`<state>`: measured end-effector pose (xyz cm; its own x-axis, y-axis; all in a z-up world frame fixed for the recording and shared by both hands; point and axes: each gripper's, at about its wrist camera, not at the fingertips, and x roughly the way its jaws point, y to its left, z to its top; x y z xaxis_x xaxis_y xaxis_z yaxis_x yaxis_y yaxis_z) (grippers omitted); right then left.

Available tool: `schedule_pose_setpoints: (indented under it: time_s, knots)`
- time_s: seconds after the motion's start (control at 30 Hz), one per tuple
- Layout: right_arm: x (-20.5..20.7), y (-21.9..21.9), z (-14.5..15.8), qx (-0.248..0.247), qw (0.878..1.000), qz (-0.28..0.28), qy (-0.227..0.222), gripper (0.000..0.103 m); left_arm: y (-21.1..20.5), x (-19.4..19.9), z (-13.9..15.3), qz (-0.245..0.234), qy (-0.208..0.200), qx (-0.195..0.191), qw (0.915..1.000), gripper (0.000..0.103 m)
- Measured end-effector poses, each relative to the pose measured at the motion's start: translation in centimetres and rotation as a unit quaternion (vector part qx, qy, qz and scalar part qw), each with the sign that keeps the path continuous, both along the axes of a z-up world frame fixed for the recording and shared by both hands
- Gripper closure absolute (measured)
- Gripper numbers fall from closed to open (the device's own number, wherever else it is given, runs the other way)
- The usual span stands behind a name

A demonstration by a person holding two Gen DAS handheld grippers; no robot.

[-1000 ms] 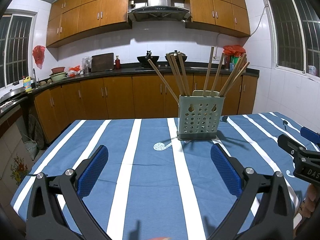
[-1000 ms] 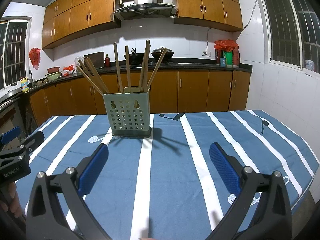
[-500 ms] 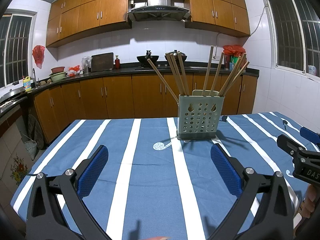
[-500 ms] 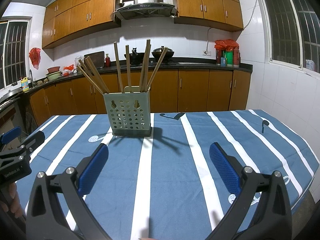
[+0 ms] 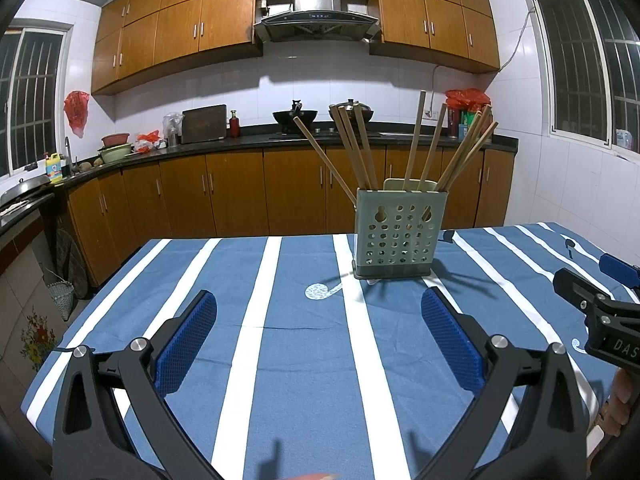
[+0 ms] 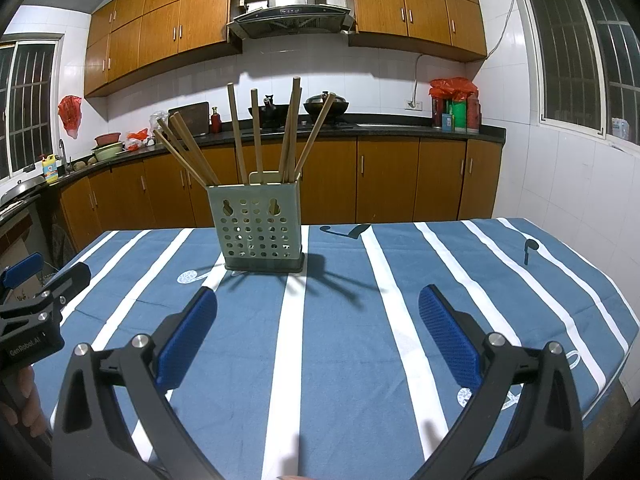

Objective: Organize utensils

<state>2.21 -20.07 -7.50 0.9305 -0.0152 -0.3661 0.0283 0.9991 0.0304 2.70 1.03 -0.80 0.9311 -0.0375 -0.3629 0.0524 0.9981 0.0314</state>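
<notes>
1. Chopsticks [image 5: 404,148] stand in a pale green perforated holder [image 5: 400,236], fanned out to both sides, with their tips leaning apart above the rim.
2. The holder sits upright on the table [image 5: 304,360], which is covered with a blue cloth with white stripes. It stands toward the far edge of the table, well apart from both grippers.
3. In the right wrist view the same holder [image 6: 260,228] is left of the middle of the picture, on a white stripe, and the chopsticks [image 6: 256,136] cast thin shadows on the cloth to its right.
4. The left gripper [image 5: 318,308] hovers over the near part of the table. Its two blue pads are spread wide apart and nothing is between them.
5. The right gripper [image 6: 318,304] is also over the near part of the table, with the jaws wide apart and holding nothing.
6. Each gripper shows at the side of the other view: the right one at the right border of the left wrist view, the left one [image 6: 36,304] at the left border of the right wrist view.
7. Behind the table runs a dark kitchen counter [image 5: 240,142] with wooden cabinets [image 5: 240,192] under it. A wok [image 5: 294,114] is on the stove and a range hood [image 5: 316,12] hangs above.
</notes>
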Motion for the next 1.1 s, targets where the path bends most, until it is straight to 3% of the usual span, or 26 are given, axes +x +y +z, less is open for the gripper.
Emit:
schedule_pose_setpoints:
  time_s: [1.1]
  knots:
    - [-0.05, -0.03, 0.06, 0.001, 1.000, 0.000, 0.001, 0.004, 0.16, 0.15, -0.47, 0.000, 0.007, -0.004, 1.0000, 0.002]
